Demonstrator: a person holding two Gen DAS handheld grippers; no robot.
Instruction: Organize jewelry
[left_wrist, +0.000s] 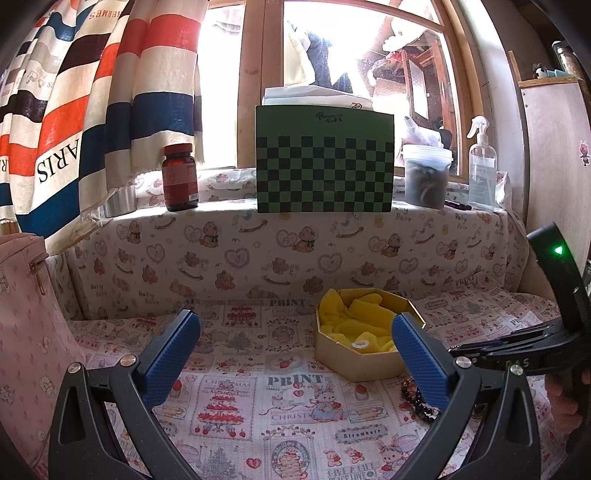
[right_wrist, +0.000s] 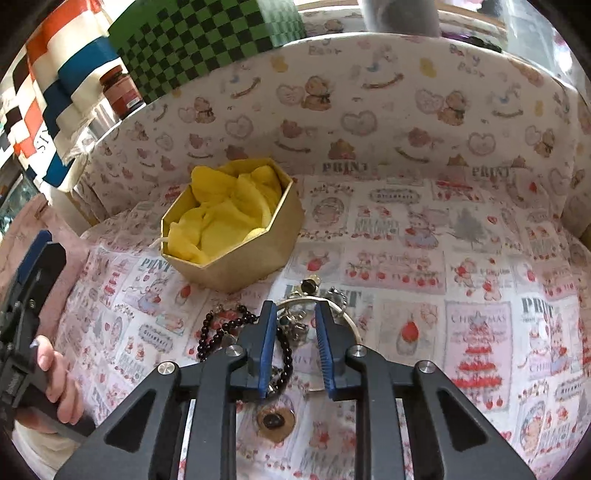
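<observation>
Left gripper (left_wrist: 295, 354): jaws spread wide apart, nothing between the blue pads (left_wrist: 171, 360), raised over the printed tablecloth (left_wrist: 229, 413). Right gripper (right_wrist: 295, 347): jaws partly apart, lowered over the jewelry pile (right_wrist: 295, 325), not clamped on anything; whether the pads touched a piece could not be told.

Pile lay on the cloth just in front of the gold octagonal box (right_wrist: 236, 266): a dark beaded bracelet (right_wrist: 225, 326) looped at the left, partly under the left finger; a thin silver bangle (right_wrist: 351, 317) curving round the right finger; small metal charms (right_wrist: 338, 295) beyond the tips; a round gold pendant (right_wrist: 275, 421) with a dark centre nearer the camera, below the fingers.

Box open, lined with crumpled yellow cloth (right_wrist: 229, 214), a small white ring (left_wrist: 360, 344) resting on the cloth at its front edge. Seen from the left wrist, the beads (left_wrist: 421, 400) lay right of the box, partly behind the right finger.

On the ledge behind: green checkered board (left_wrist: 325, 166), amber pill bottle (left_wrist: 180, 177), clear spray bottle (left_wrist: 482, 166).
</observation>
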